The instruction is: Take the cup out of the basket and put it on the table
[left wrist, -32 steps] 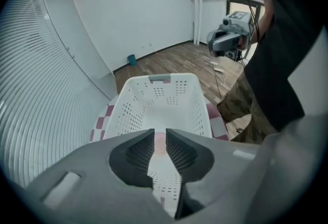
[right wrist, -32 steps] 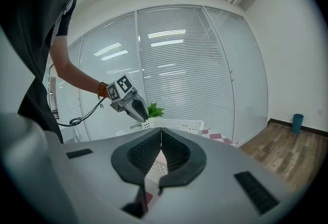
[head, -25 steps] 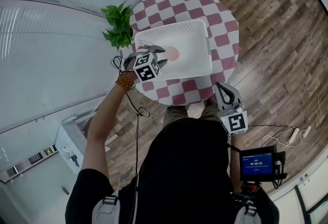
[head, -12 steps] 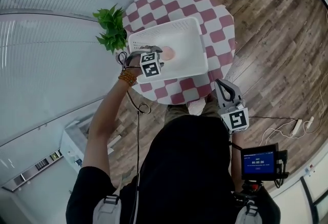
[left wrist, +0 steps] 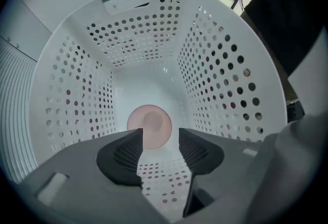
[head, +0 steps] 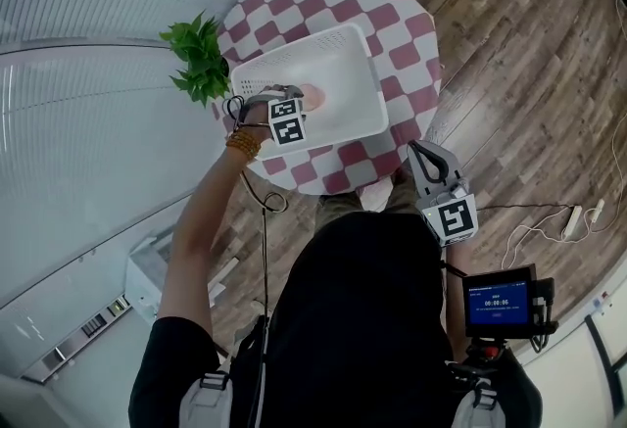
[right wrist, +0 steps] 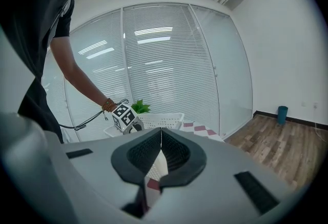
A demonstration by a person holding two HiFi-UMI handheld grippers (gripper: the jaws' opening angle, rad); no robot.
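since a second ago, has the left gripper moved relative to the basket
Yes. The left gripper has sunk from the basket rim down inside, closer to the cup. Its fingers have just been opening; nothing is between them yet.

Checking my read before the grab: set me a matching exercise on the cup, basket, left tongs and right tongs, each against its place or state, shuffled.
Column one:
1 cup
2 basket
3 left tongs
4 right tongs

Column two:
A shut, empty, away from the basket
B on the checked table, beside the plant
C open, pointing down into the basket
D on the basket's floor

Pairs: 1-D, 2-B, 3-C, 4-A.

The left tongs have just been opening; the cup is below their tips, not between them.
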